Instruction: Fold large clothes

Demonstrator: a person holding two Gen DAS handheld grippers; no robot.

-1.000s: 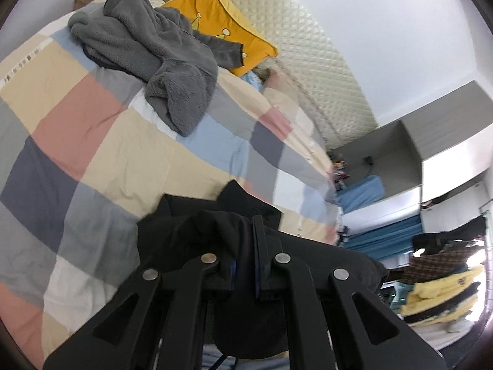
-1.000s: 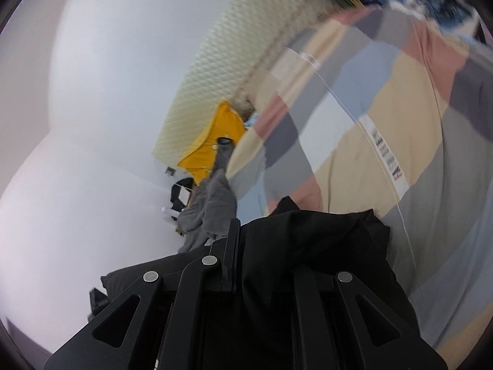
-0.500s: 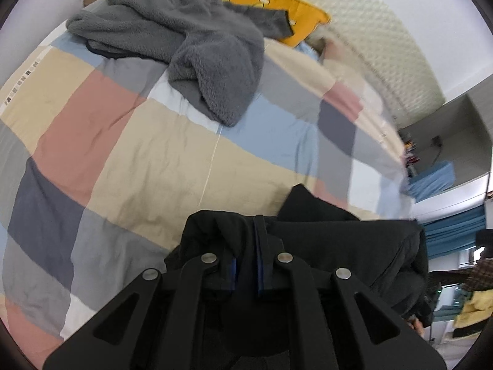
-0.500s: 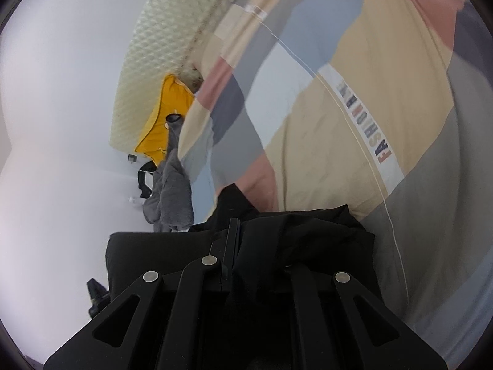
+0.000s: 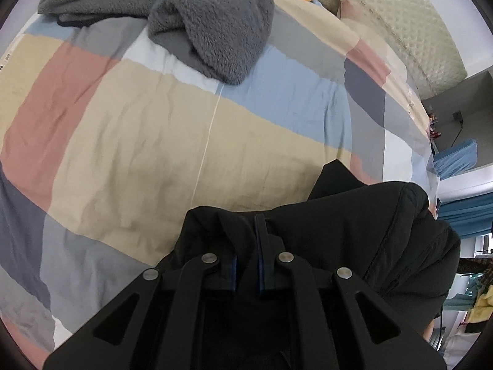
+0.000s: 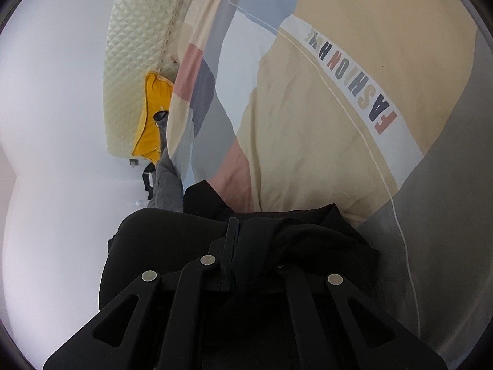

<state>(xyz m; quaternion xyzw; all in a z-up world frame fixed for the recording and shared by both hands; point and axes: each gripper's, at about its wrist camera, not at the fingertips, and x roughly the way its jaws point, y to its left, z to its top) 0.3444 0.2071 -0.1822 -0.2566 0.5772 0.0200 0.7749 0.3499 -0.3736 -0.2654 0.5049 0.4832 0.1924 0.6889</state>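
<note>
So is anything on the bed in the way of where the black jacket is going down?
Nothing visible is. The bedspread ahead of the black jacket looks bare; the grey fleece lies farther up, near the yellow pillow.

The right tongs (image 6: 237,231) were clamped on a bunched fold of the black garment (image 6: 172,240), which draped over both fingers. Beyond lay the bed's patchwork cover (image 6: 308,141), with a white lettered strip (image 6: 351,77) running across it. A yellow cushion (image 6: 151,123) leaned against the quilted headboard (image 6: 135,61), grey fleece clothing (image 6: 168,185) beside it.
</note>
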